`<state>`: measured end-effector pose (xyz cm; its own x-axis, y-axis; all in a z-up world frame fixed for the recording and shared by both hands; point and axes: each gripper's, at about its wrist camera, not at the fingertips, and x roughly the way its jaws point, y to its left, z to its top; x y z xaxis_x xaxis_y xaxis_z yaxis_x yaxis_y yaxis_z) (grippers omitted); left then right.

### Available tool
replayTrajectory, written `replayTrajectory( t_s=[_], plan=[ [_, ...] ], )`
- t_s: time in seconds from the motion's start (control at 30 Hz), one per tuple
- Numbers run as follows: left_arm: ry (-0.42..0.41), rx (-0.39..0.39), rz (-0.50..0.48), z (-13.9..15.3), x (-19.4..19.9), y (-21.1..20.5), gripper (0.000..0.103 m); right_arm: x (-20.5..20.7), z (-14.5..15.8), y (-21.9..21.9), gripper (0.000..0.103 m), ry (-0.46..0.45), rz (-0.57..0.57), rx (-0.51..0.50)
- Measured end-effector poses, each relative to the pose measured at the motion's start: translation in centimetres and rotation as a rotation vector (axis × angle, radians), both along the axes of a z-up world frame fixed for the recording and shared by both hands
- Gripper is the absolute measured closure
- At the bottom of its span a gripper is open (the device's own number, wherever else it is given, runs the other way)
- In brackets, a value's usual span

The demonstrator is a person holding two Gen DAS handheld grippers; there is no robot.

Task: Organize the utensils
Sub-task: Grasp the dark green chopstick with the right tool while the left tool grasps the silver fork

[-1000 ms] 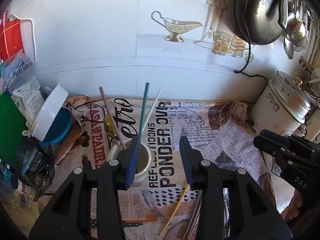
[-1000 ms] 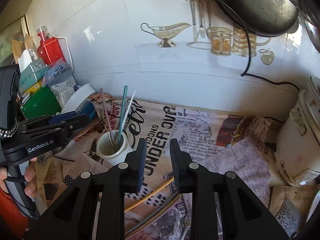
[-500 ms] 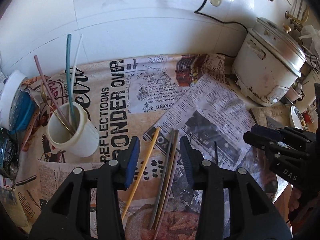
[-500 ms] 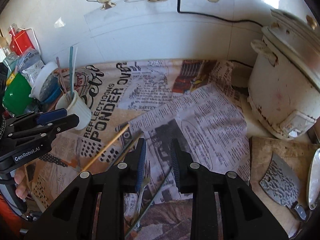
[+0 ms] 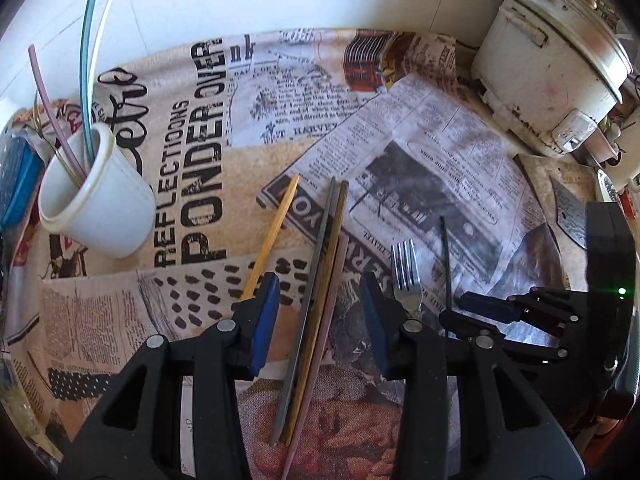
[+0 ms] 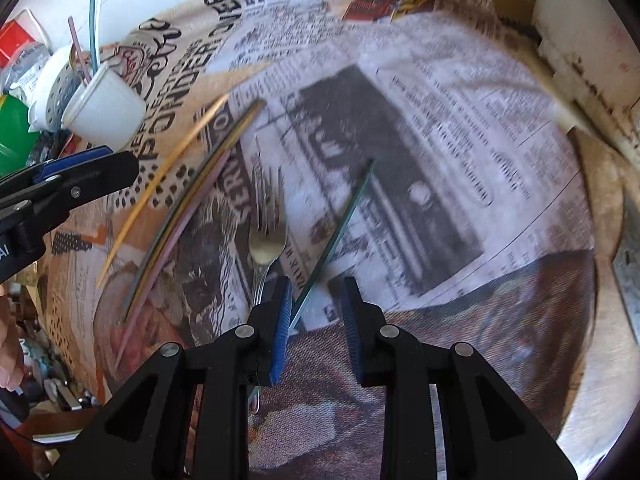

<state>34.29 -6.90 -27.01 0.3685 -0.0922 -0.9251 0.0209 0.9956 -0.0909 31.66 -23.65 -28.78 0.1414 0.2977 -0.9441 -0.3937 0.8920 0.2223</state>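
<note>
A white cup (image 5: 100,208) holding teal, white and pink sticks stands at the left on the newspaper-print cloth (image 5: 192,152); it also shows in the right wrist view (image 6: 106,110). Loose on the cloth lie a yellow stick (image 5: 272,236), a bundle of grey, brown and pink sticks (image 5: 316,312), a metal fork (image 5: 406,276) and a thin dark green stick (image 5: 446,264). My left gripper (image 5: 320,312) is open and empty, straddling the bundle. My right gripper (image 6: 316,312) is open, low over the green stick (image 6: 340,228), beside the fork (image 6: 266,236).
A white rice cooker (image 5: 556,60) stands at the back right against the white wall. A cleaver blade (image 5: 570,212) lies on a board at the right. Blue, green and red containers (image 6: 16,120) crowd the left edge behind the cup.
Both grippers have swung down and right, away from the cup, and dropped closer to the loose utensils. The right gripper's jaws have opened wider over the green stick.
</note>
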Motion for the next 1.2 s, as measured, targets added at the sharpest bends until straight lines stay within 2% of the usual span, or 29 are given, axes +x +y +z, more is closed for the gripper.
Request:
replayTrajectory(
  t_s=[0.13, 0.23, 0.4, 0.67, 0.93, 1.07, 1.2],
  plan=[
    [0.026, -0.018, 0.015, -0.9, -0.3, 0.1, 0.063, -0.6, 0.3, 0.5, 0.08, -0.033, 0.038, -0.03],
    [0.037, -0.027, 0.01, -1.3, -0.4, -0.1, 0.063, -1.2, 0.5, 1.0, 0.088, -0.082, 0.09, -0.086],
    [0.046, -0.024, -0.011, -1.5, -0.7, -0.7, 0.063, -0.9, 0.5, -0.1, 0.095, -0.095, 0.12, -0.092],
    [0.072, -0.034, -0.059, -2.2, -0.7, -2.5, 0.063, 2.1, 0.5, -3.2, 0.098, -0.074, 0.04, -0.06],
    [0.092, -0.032, -0.108, -3.1, -0.9, -4.6, 0.063, 2.7, 0.7, -2.0, 0.097, -0.086, 0.063, -0.103],
    [0.113, -0.045, -0.099, -3.6, -1.0, -4.8, 0.063, 3.0, 0.6, -2.0, 0.097, -0.1, 0.072, -0.081],
    [0.13, -0.057, -0.094, -4.0, -0.7, -5.3, 0.063, 3.0, 0.8, -2.9, 0.098, -0.097, 0.019, -0.053]
  ],
)
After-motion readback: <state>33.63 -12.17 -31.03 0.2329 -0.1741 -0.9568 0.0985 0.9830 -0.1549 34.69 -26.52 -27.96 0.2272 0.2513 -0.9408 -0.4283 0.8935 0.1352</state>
